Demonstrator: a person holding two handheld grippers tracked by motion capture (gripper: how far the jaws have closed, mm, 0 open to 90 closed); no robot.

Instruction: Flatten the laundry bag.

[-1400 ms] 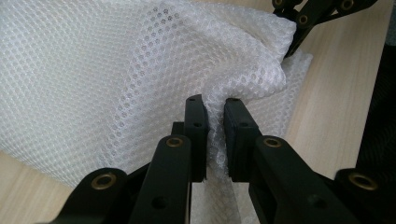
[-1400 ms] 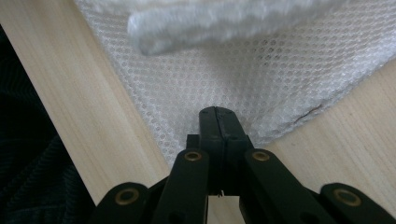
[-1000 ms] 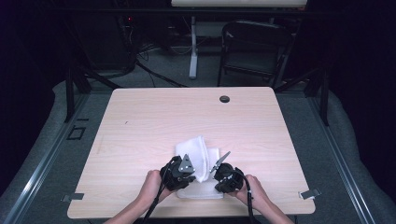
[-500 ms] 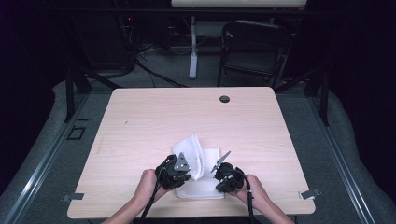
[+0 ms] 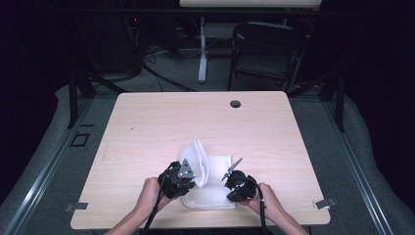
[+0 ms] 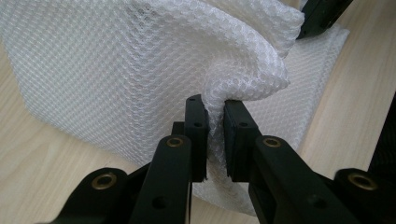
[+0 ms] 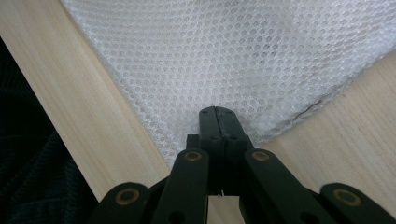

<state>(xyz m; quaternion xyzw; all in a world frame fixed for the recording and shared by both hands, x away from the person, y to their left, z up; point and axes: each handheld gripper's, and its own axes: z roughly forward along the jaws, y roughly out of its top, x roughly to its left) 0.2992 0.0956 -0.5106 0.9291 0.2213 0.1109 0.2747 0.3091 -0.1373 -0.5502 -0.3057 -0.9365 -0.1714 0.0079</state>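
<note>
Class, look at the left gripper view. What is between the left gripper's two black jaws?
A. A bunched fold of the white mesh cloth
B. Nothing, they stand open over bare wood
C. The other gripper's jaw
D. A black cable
A: the left gripper has its jaws closed on a raised fold of the white mesh cloth.

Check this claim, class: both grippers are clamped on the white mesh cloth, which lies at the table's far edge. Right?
Not quite. The white mesh cloth lies at the near edge of the table, as the high view shows. Left gripper and right gripper do clamp it.
</note>
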